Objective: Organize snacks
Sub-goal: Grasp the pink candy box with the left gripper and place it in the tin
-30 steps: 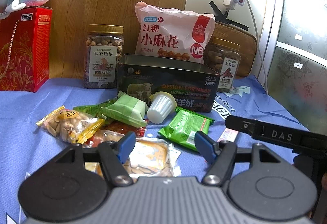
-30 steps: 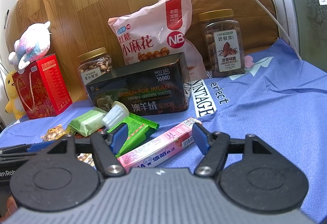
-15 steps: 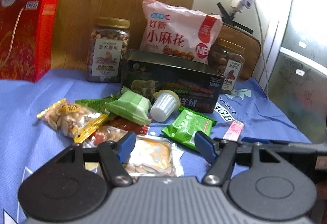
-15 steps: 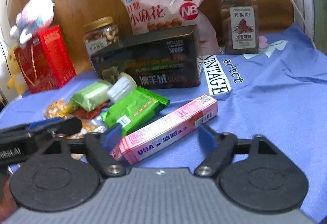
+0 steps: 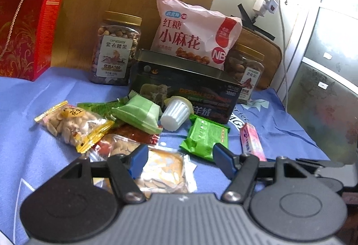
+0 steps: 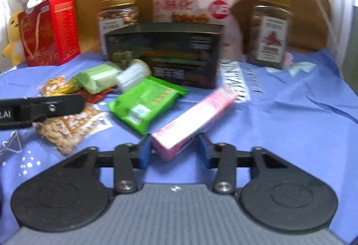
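Small snacks lie in a heap on the blue cloth before an open dark tin box (image 5: 188,86) (image 6: 165,52): a peanut packet (image 5: 73,124), a pale green packet (image 5: 138,113), a white jelly cup (image 5: 175,114), a green wafer packet (image 5: 205,137) (image 6: 145,101), a clear nut packet (image 5: 163,169). A long pink box (image 6: 194,119) (image 5: 251,141) lies at the right. My right gripper (image 6: 173,150) is open, its blue pads on either side of the pink box's near end. My left gripper (image 5: 181,162) is open and empty over the clear nut packet.
Behind the tin stand two nut jars (image 5: 116,52) (image 6: 269,30) and a big pink snack bag (image 5: 194,30). A red gift box (image 5: 26,32) with a plush toy on top stands at the far left. A wooden board and wall close the back.
My right gripper has moved forward and down so the pink box's end now sits between its pads, and the jaws have narrowed. My left gripper has shifted slightly, staying open.
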